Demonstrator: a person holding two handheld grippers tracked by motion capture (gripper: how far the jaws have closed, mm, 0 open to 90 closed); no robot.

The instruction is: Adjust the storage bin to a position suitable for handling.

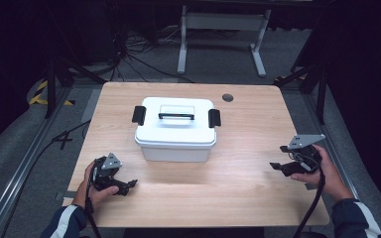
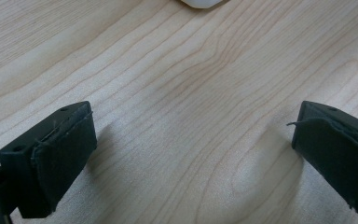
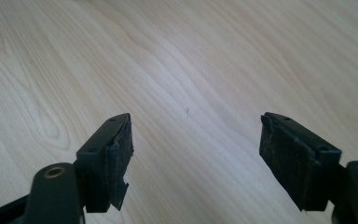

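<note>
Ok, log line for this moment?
left gripper: open, empty | right gripper: open, empty | white box: lid on, latched, untouched

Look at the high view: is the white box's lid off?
No, the lid sits on the box, black latches at both ends.

One white lidded box (image 1: 175,130), two black latches (image 1: 138,115), two hand-held grippers (image 1: 127,185), one table (image 1: 248,183).

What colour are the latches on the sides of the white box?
Black. The latches clip each end of the white box, clearest in the high view.
</note>
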